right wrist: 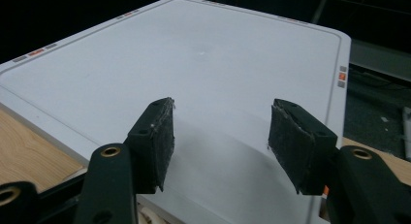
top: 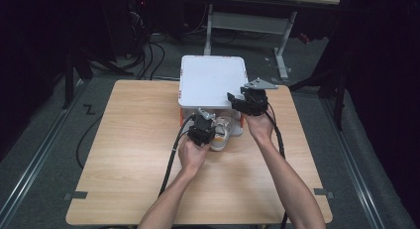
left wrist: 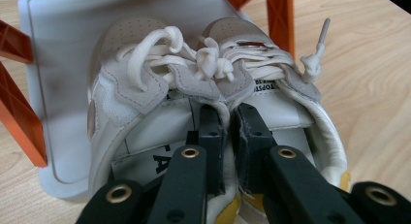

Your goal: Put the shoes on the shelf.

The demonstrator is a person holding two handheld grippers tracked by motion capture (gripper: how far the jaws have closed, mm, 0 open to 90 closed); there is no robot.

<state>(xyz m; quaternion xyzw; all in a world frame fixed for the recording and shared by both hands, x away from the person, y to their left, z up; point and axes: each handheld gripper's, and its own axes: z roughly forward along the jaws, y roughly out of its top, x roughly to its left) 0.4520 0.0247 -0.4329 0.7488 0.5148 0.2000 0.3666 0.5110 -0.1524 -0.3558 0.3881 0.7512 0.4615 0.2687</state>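
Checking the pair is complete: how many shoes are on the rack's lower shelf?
2. Both sit side by side on the lower shelf, toes inward: the left shoe and right shoe. The left gripper pinches their adjoining inner collars together.

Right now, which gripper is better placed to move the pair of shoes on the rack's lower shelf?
Left. The left gripper is already shut on the touching inner collars of the shoes. The right gripper hangs open above the white top shelf, holding nothing.
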